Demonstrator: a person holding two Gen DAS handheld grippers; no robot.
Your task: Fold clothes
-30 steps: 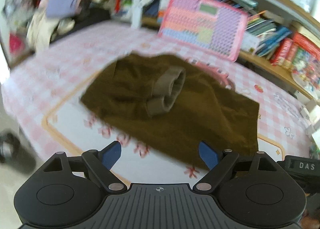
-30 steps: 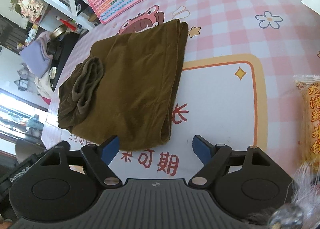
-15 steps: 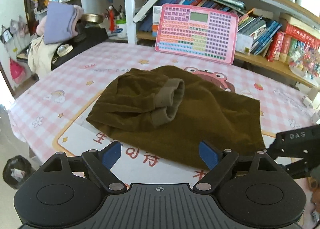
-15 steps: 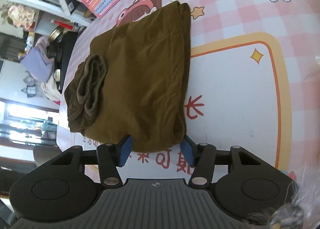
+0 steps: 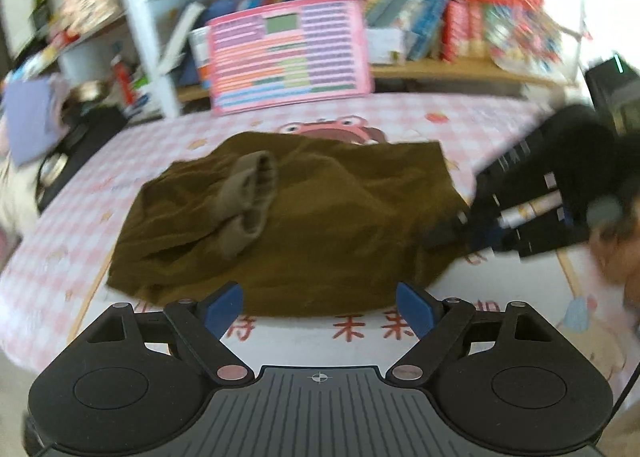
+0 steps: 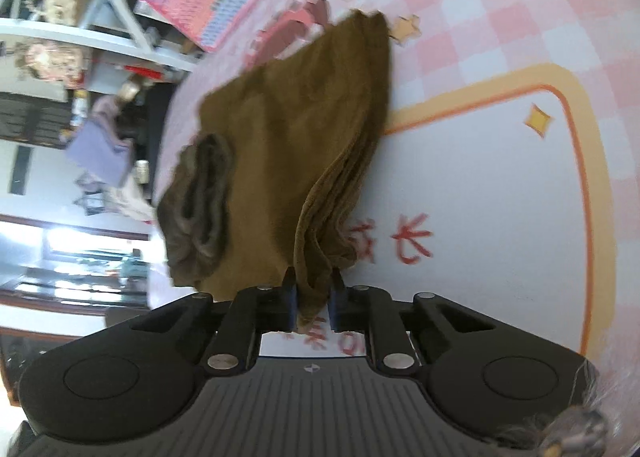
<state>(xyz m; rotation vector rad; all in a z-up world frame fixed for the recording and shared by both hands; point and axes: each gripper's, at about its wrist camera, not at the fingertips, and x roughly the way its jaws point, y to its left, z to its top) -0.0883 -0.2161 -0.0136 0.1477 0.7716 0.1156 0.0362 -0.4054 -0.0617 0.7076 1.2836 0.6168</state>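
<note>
Right gripper (image 6: 314, 299): we are closing its jaws on the garment (image 6: 288, 145) near right corner.
Left gripper (image 5: 320, 307): we are holding its jaws wide, empty, just short of the near left edge.

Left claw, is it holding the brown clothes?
No. The left claw is wide open, with the brown garment lying just beyond it.

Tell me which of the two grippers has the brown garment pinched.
The right gripper: its jaws are closing on the bunched corner of the brown garment. The left gripper stands wide open just short of the garment's near edge.
</note>
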